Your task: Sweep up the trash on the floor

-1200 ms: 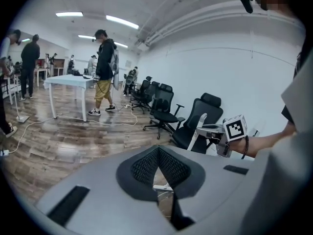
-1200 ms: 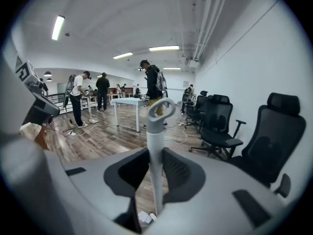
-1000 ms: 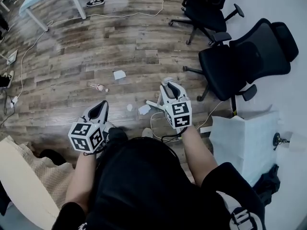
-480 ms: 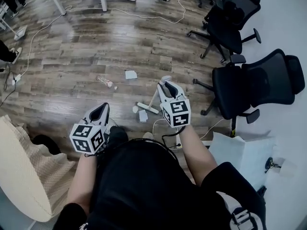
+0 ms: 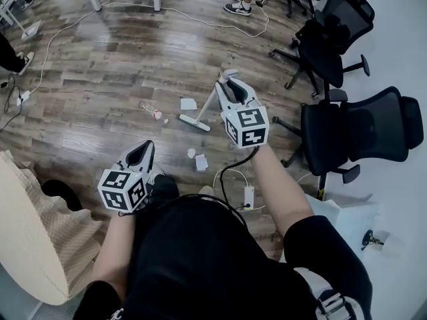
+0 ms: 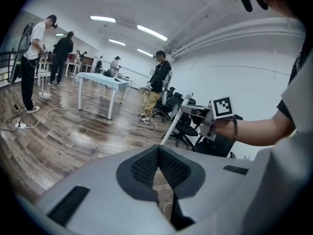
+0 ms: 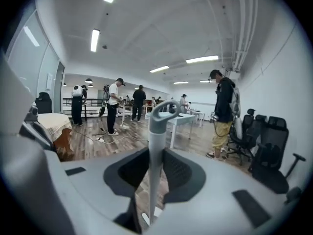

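My right gripper (image 5: pixel 229 87) is shut on the grey handle of a small white broom (image 5: pixel 205 110). The broom's head (image 5: pixel 194 123) rests on the wooden floor just below a white paper sheet (image 5: pixel 189 104). A pink and white wrapper (image 5: pixel 154 112) lies to its left. Two small paper scraps (image 5: pixel 199 161) lie nearer me, apart from the broom. In the right gripper view the handle (image 7: pixel 155 146) runs upright between the jaws. My left gripper (image 5: pixel 139 155) hangs low by my body, shut on nothing (image 6: pixel 157 150).
Black office chairs (image 5: pixel 363 129) (image 5: pixel 327 35) stand at the right. A power strip with a white cable (image 5: pixel 247 196) lies near my feet. A beige cushioned seat (image 5: pixel 33 245) is at the lower left. Cables (image 5: pixel 63 35), table legs and people's shoes (image 5: pixel 239 8) are further off.
The right gripper has pushed forward with the broom, and its head has moved from beside the small scraps to just below the paper sheet. The left gripper has stayed put.
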The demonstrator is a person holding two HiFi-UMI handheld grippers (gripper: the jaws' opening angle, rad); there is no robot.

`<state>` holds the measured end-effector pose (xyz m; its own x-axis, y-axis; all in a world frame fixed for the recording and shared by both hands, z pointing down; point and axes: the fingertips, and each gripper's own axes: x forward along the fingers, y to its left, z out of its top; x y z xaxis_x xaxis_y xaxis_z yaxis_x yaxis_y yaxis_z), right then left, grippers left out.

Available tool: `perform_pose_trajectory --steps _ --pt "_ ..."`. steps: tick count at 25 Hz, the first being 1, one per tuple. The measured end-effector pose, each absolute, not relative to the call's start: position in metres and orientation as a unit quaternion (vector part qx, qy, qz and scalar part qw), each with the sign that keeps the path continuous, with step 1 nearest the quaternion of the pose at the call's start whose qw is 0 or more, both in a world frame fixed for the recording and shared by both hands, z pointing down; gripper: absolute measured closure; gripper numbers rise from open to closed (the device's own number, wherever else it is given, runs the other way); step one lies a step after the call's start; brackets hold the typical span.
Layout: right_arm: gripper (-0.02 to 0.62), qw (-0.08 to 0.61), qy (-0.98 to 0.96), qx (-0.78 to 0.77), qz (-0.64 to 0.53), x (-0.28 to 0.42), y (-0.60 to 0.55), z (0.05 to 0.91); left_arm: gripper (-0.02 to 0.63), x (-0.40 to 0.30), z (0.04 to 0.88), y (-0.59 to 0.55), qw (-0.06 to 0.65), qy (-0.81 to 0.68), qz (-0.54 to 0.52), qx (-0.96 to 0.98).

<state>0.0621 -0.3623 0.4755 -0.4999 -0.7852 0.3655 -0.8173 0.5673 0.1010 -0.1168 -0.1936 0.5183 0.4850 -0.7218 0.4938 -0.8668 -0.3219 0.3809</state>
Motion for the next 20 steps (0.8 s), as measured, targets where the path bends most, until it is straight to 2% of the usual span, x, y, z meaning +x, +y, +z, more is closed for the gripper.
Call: perform_pose_trajectory --steps 7,11,20 --pt "0.497 0.217 -0.87 0.442 -0.011 0.006 -0.429 0.485 0.612 -0.163 0.527 -0.185 0.318 -0.525 0.126 0.779" --pt "0.497 0.256 -0.863 0.436 -0.005 -0.009 -0.444 0.52 0.612 -0.188 0.529 -0.183 0.319 -0.542 0.128 0.766" --pt "0.497 0.273 -0.863 0.426 -0.01 -0.029 -0.369 0.558 0.612 -0.187 0.523 -0.196 0.308 -0.54 0.129 0.772"
